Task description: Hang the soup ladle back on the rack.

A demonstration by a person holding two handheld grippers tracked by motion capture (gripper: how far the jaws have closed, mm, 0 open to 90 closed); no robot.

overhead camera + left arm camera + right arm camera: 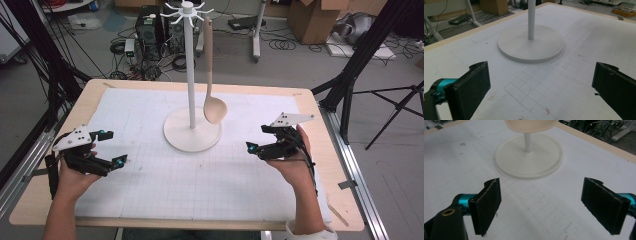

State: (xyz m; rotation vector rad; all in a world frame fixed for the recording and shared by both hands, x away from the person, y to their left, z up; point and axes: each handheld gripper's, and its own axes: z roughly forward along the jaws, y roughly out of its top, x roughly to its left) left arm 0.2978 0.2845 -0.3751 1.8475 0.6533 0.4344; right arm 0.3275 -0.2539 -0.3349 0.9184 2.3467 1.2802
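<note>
In the high view the beige ladle (212,95) hangs from the white stand (190,75) at upper centre, while the left gripper (111,149) at lower left and the right gripper (256,139) at centre right both gape wide, empty, well apart from it.

Black two-jaw left gripper (108,149) and right gripper (255,139): teal fittings at jaw roots, grey three-cornered dotted top plates, flat textured black pads (487,205), trailing black cables. White cuff (311,233) at right wrist.
</note>
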